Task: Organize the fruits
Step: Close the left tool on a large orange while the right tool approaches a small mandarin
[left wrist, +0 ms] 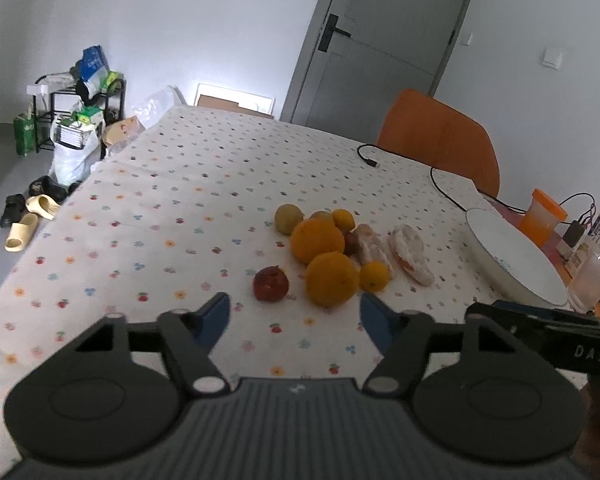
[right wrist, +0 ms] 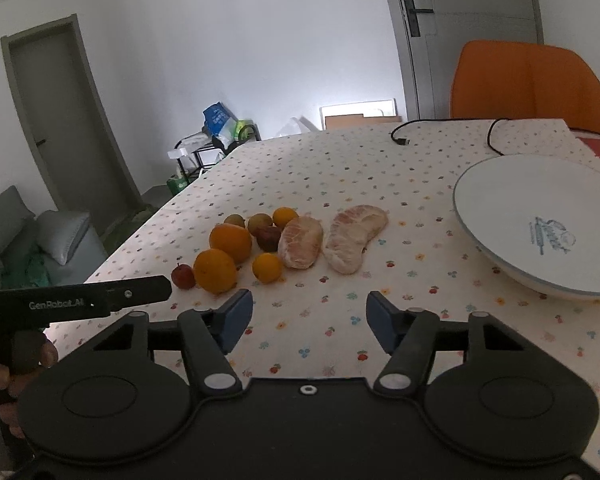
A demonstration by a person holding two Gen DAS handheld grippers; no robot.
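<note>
While both tools are hovering short of the fruit, lining up for a first pick. Left hand-held black gripper with blue pads [left wrist: 296, 316] standing part-open, grasping nothing; right hand-held black gripper with blue pads [right wrist: 310, 316] likewise part-open and empty. Fruit sitting mid-table on the flower-dotted white tablecloth [left wrist: 172, 208]: small red apple [left wrist: 271, 284] nearest, just beside the big round orange [left wrist: 332, 279], peeled pinkish pomelo segments [right wrist: 342, 238] close behind. Probably best going for the red apple first, coming in low, closing gently on the round skin. Wide white ceramic plate [right wrist: 540, 216] waiting near the table's right edge, bare cloth between. Minding the black cable [left wrist: 440, 184] along the far edge.
</note>
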